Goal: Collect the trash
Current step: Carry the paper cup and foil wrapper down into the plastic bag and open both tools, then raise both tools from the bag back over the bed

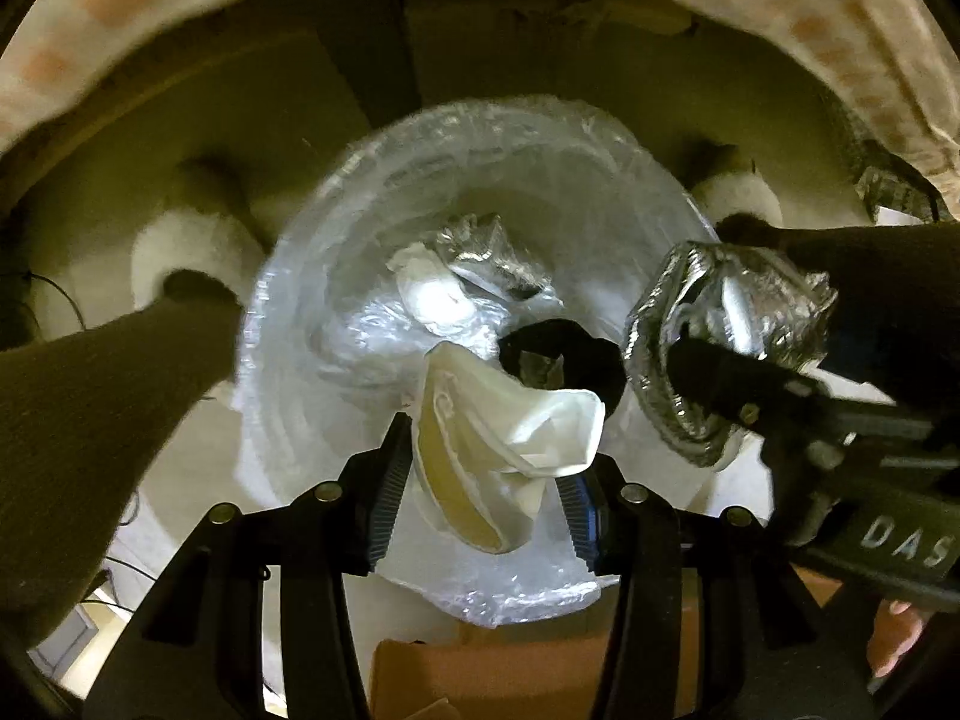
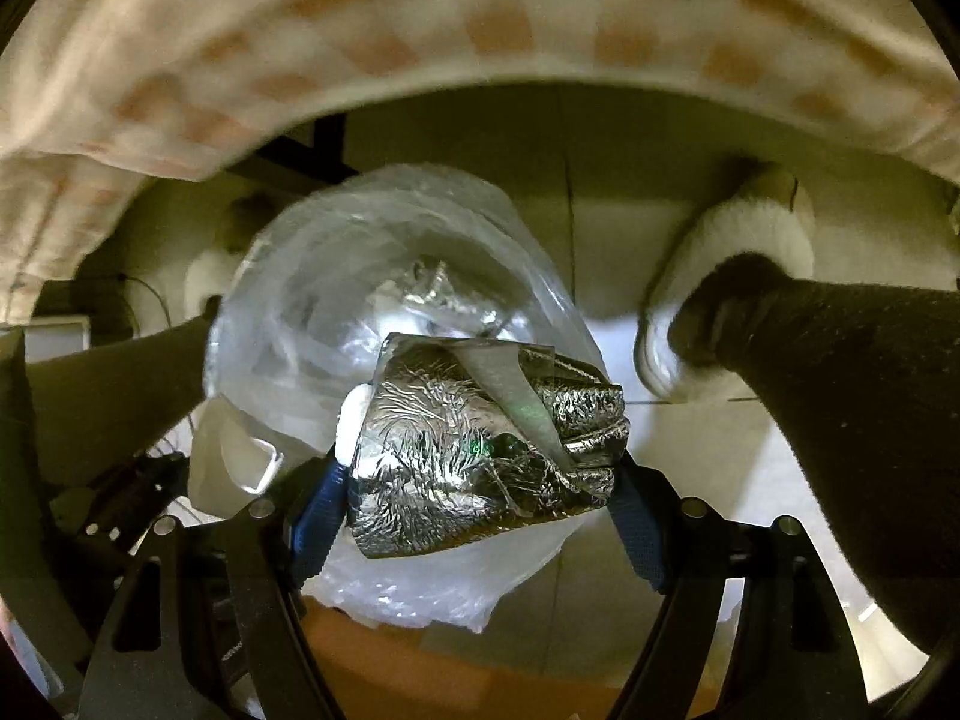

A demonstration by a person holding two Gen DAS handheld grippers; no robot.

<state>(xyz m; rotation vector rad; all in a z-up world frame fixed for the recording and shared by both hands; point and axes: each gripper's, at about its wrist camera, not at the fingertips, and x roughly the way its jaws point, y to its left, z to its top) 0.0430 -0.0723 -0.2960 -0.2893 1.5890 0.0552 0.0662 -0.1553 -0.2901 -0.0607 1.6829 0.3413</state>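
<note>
A clear plastic trash bag gapes open on the floor right below both grippers. Crumpled foil and white paper lie at its bottom. My left gripper points straight down over the bag's mouth, shut on a crumpled white wrapper. My right gripper hangs beside it, shut on a wad of silver foil with a grey strip across it. In the left wrist view the right gripper comes in from the right edge.
The person's legs in dark trousers and white slippers stand on either side of the bag. A checked cloth hangs at the top. A brown cardboard box lies below. Cables run at the left.
</note>
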